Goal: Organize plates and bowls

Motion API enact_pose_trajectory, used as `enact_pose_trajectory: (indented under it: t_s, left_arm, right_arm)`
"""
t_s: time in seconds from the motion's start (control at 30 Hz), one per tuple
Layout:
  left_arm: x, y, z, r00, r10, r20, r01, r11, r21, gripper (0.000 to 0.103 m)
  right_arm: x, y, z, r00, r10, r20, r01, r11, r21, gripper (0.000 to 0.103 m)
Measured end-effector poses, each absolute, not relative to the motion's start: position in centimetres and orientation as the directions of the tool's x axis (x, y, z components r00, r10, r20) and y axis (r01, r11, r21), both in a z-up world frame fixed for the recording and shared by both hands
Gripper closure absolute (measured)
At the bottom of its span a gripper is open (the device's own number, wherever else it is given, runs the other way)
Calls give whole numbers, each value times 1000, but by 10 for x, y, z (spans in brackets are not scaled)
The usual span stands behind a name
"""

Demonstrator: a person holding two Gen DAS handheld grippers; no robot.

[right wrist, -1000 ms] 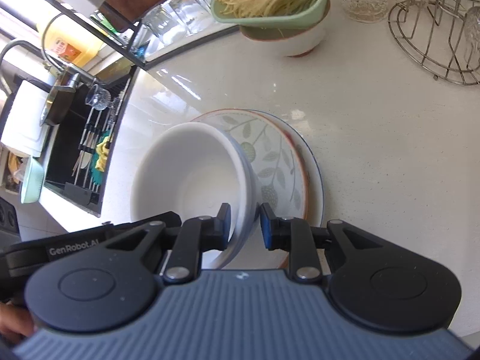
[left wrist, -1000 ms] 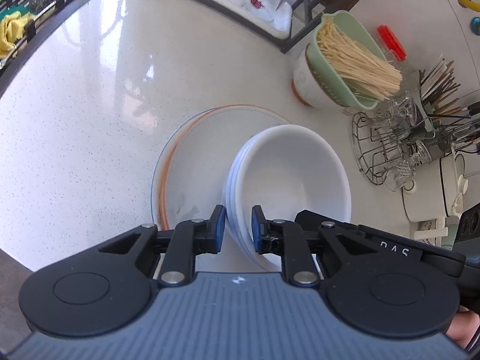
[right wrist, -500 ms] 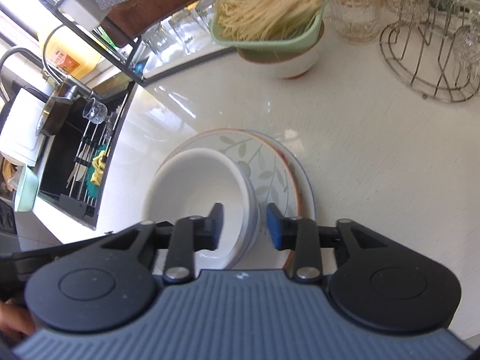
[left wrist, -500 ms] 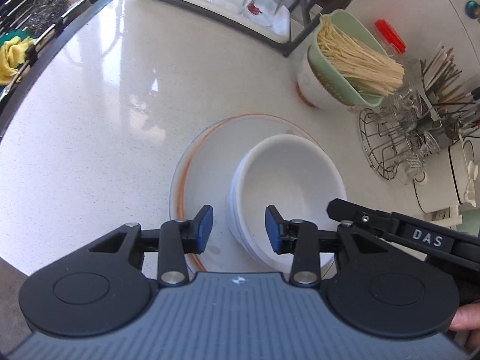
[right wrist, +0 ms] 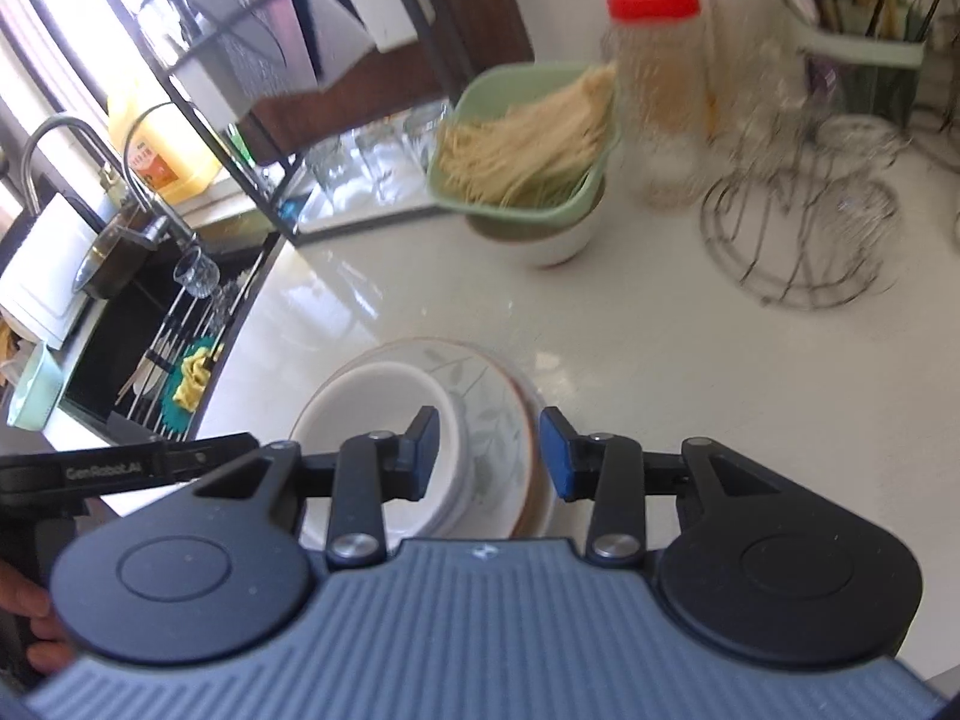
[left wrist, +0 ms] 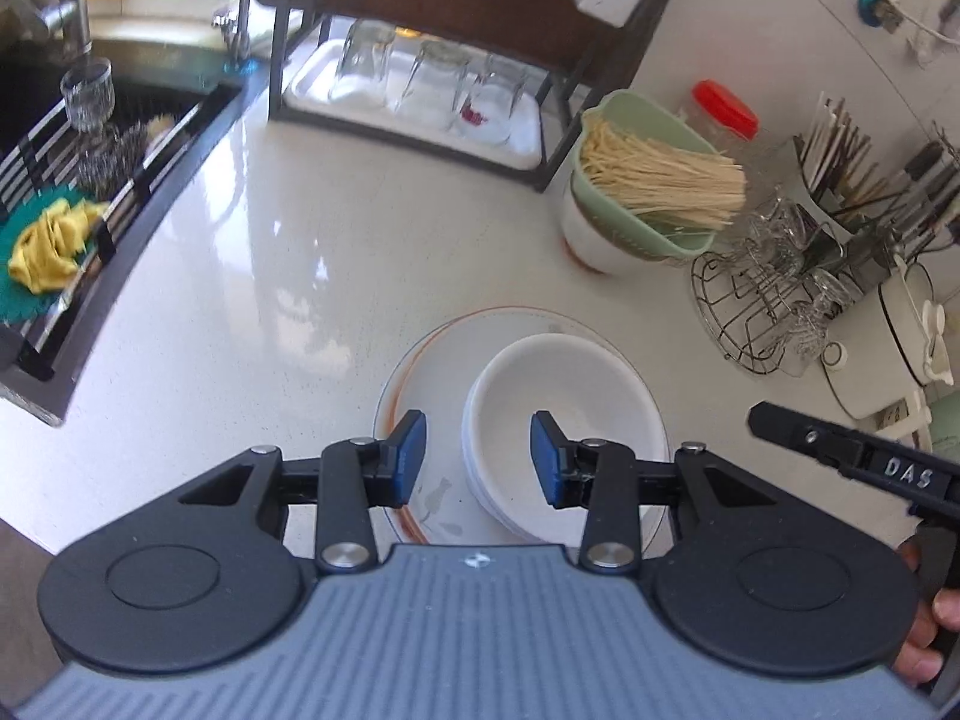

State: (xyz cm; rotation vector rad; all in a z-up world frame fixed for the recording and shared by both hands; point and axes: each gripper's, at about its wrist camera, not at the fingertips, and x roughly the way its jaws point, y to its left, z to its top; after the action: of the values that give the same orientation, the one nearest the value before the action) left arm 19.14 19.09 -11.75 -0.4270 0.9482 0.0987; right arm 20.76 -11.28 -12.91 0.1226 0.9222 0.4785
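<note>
My left gripper (left wrist: pixel 478 450) is open with nothing in it, and my right gripper (right wrist: pixel 488 452) is open and empty too. Both have just been opening, and nothing is pinched between the pads now. The white bowls (left wrist: pixel 564 414) sit stacked inside each other on the leaf plate (right wrist: pixel 492 414), which rests on more plates on the white surface (left wrist: pixel 270 276). In my left view the stack is at 6 o'clock, right under my gripper. The green basket of noodles (left wrist: pixel 648 192) is far off at 1 o'clock, and the wire glass rack (left wrist: pixel 768 300) is at 3 o'clock. I think the stacking step is done. Next I should lift away and look for any other plate or bowl to tidy.
</note>
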Motion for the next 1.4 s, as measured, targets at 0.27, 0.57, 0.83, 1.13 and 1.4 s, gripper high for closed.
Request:
enact_pose_trajectory:
  t_s: [0.27,0.57,0.83,1.13,1.4]
  left_arm:
    - [152,168,-66,673,-16,-739,-248,937,-246,55]
    - [92,136,-56,657,-7,-754,-250,941,-226,53]
    - [34,109,-36,687,31,-726,-244,951,-191,36]
    - [-15,82,-27,677,74,-732,-279,946,-163,7]
    - [-32,81,-25,648,93,-756,-308,940,-148,5]
  right_arm:
    - [170,-127,-96,565,474,-676,-394,874,284,62]
    - [108,-147,-75,635,471,-613,-414,877,245,63]
    - [60,-162,-61,676,490,-551,-437,868,236,63]
    - [22,-179,-60,714,457,-530,-411,887,211,25]
    - [3,-187,-58,719,444,-534,-394,894,212,25]
